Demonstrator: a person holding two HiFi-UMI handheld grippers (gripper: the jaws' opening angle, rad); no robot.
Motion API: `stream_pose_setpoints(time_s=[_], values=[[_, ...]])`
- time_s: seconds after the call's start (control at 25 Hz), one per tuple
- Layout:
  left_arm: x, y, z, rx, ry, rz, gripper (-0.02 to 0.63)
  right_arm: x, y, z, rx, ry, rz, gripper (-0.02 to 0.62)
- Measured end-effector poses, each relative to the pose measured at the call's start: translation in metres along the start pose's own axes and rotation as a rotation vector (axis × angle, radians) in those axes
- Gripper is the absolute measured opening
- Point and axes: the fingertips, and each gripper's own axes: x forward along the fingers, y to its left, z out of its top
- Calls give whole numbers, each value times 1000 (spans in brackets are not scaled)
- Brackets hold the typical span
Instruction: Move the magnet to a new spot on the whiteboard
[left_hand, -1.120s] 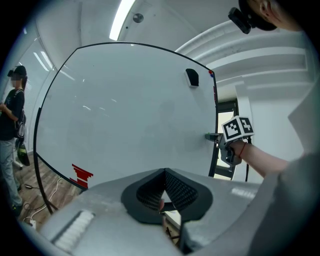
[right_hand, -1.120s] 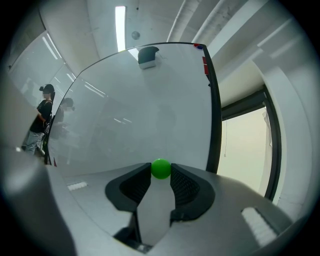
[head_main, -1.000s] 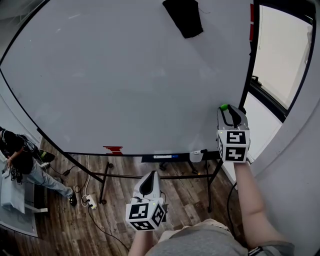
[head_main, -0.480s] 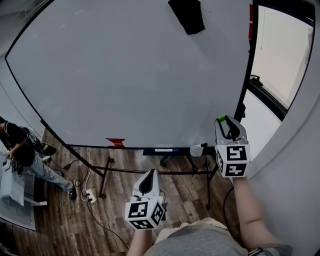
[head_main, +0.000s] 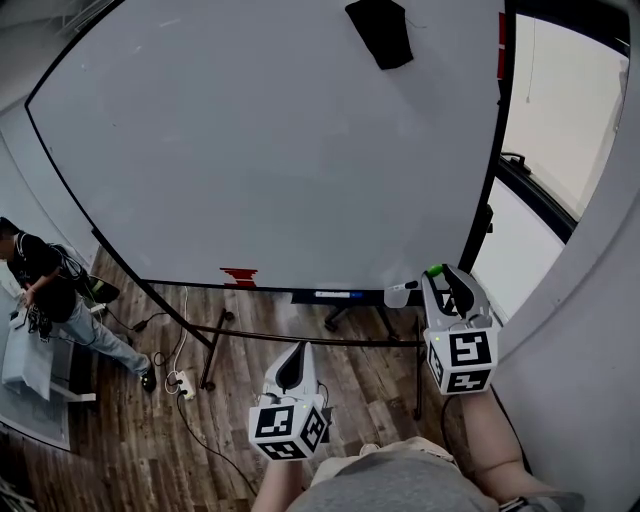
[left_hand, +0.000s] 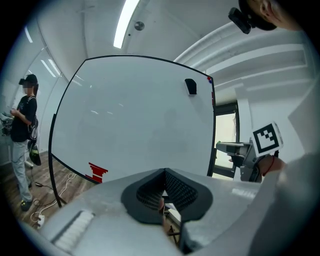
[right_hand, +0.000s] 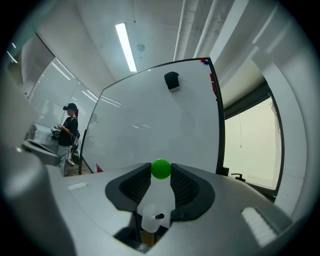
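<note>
The magnet is a small green ball (right_hand: 161, 169) pinched between the black pads of my right gripper (right_hand: 161, 173), which is shut on it. In the head view that gripper (head_main: 440, 276) hangs low at the right, near the whiteboard's (head_main: 280, 150) lower right corner, with the green magnet (head_main: 434, 270) at its tip. Whether the magnet touches the board is not visible. My left gripper (head_main: 297, 352) is held lower, in front of my body. Its jaws (left_hand: 162, 189) are shut with nothing between them.
A black eraser (head_main: 380, 30) sticks near the board's top right. Red marks (head_main: 239, 276) sit at its bottom edge, above a tray (head_main: 335, 295) with a white bottle (head_main: 397, 293). A person (head_main: 40, 290) stands at far left. A window (head_main: 560, 110) lies to the right.
My right gripper has come down with the green magnet, from beside the board's right edge to near its lower right corner. The left gripper has barely moved.
</note>
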Motion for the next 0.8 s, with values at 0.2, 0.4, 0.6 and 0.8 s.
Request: stream_pose_setpoints(time_s=[0.2, 0.4, 0.6, 0.8], values=[[-8, 3, 2, -5, -13, 18, 3, -16, 18, -4, 14, -7, 39, 123], [-13, 4, 2, -11, -18, 32, 3, -21, 30, -9, 50, 1, 67, 123], [-20, 11, 3, -18, -8, 49, 3, -15, 43, -6, 57, 6, 100, 123], [-23, 31, 1, -36, -4, 80, 3, 0, 61, 3, 51, -3, 127, 123]])
